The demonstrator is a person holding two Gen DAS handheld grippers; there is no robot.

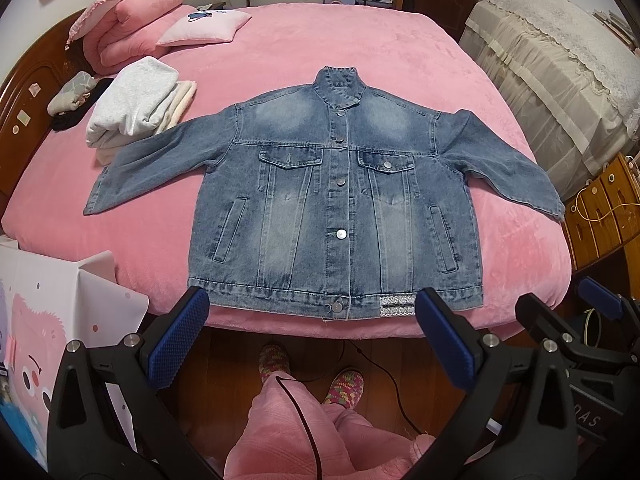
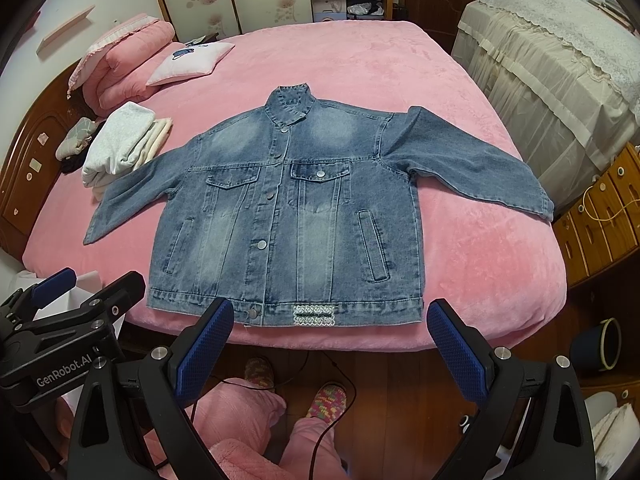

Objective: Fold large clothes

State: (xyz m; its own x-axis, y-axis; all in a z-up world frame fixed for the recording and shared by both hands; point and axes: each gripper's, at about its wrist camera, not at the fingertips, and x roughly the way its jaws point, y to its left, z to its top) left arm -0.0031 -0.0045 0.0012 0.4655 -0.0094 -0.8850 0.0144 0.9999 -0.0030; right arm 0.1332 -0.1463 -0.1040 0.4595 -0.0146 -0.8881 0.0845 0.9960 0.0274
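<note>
- Both tongs apart, holding nothing — left gripper (image 1: 312, 334), right gripper (image 2: 330, 340).
- Denim jacket (image 1: 336, 196) lies flat just ahead; we'd grab a sleeve first — fold inward.

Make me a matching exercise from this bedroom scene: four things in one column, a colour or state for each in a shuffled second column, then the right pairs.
Things:
1. denim jacket
2. stack of folded clothes
3. small pillow
4. left gripper

States:
A. open, holding nothing
B. spread flat, buttoned, sleeves out
C. piled beside the jacket's sleeve
D. pale pink, lying near the rolled pink quilt

Pairs: 1-B, 2-C, 3-D, 4-A
</note>
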